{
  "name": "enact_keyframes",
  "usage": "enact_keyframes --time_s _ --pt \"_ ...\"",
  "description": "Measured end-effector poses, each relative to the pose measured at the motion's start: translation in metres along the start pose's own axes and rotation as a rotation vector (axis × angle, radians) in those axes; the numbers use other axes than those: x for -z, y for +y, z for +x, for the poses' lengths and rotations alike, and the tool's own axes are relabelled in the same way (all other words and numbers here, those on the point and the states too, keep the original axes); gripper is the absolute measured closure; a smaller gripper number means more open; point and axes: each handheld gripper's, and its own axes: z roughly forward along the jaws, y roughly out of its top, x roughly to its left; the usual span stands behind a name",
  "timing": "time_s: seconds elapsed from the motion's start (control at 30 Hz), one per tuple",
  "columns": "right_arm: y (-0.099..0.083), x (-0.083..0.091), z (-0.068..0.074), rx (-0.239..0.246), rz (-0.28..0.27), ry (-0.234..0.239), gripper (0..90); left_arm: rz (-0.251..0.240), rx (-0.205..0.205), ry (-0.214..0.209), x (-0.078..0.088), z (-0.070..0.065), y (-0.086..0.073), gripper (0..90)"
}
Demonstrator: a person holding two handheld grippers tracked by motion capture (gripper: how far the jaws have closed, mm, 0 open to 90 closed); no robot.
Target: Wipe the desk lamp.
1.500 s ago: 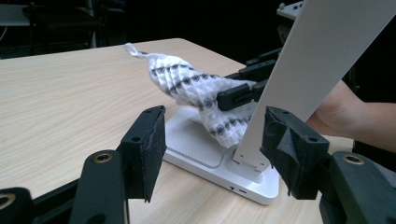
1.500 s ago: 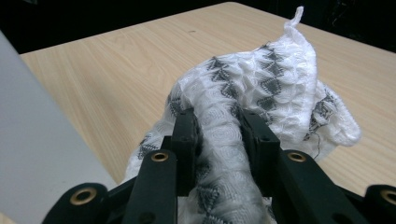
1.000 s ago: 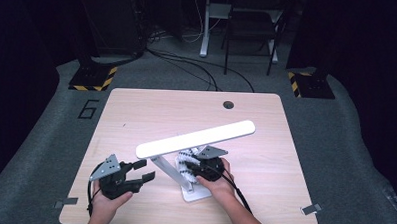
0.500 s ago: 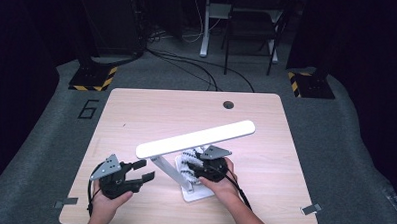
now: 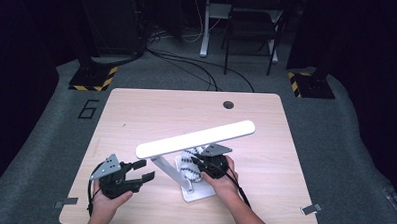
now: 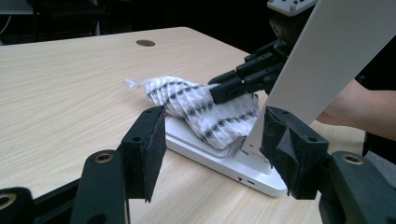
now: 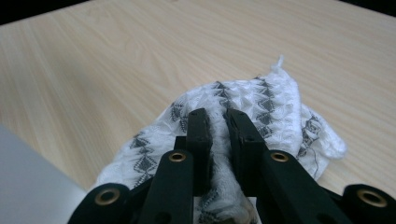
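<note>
Wood counter (image 5: 136, 115), big pale slab, cable hole at its 1 o'clock corner. Next biggest: white desk lamp (image 5: 195, 138), long light bar running from 8 to 2 o'clock above its flat base (image 6: 233, 165), which sits near the counter's 6 o'clock edge. On that base lies the cloth (image 6: 205, 114), white knit with dark zigzag stripes, bunched up, one end hanging off the base toward the counter's 12 o'clock side. Right gripper (image 7: 218, 122) at the 3 o'clock side of the base, jaws just closed, clamped on a fold of the cloth with fabric puckered between them. Left gripper (image 6: 212, 154) at 9 o'clock of the lamp, jaws apart, nothing between them, aimed at the base and the lamp's stem. Handling guess: cloth is light, soft, floppy, not slippery and not fragile; it'll drape and drag, so it could snag on the stem or slide off in a heap. Pinch a thick bunched fold near the middle, as now, rather than the thin frayed corner (image 7: 279, 63).
</note>
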Motion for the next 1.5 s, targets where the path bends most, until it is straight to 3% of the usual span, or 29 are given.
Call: enact_keyframes --time_s 0.1,0.23,0.33,0.5,0.73,1.07,1.37,1.5 --pt "0.007 0.000 0.001 -0.010 -0.044 0.012 80.4 0.001 0.001 -0.002 0.000 0.001 0.000 40.1" --pt "0.020 -0.004 0.009 0.012 -0.080 0.048 80.4 0.001 0.002 -0.003 0.001 0.000 0.001 40.1" --pt "0.025 -0.011 0.015 0.025 -0.075 0.064 79.4 0.003 0.002 -0.005 0.001 0.001 0.001 40.1" --pt "0.020 -0.020 0.018 0.027 -0.014 0.061 69.7 0.000 0.004 0.001 0.002 0.002 -0.001 40.1" --pt "0.023 -0.011 0.013 -0.009 -0.058 0.058 59.3 0.003 0.004 0.017 0.001 0.004 -0.001 40.1" --pt "0.025 0.021 0.007 -0.002 -0.108 0.013 57.3 0.029 0.009 0.021 -0.016 0.012 0.000 38.0" --pt "0.014 0.057 0.005 -0.022 -0.151 -0.024 56.8 0.085 -0.024 -0.008 -0.052 0.016 0.004 39.1" --pt "0.007 0.073 0.004 -0.035 -0.165 -0.039 56.8 0.099 -0.013 -0.017 -0.068 0.018 0.004 39.0"
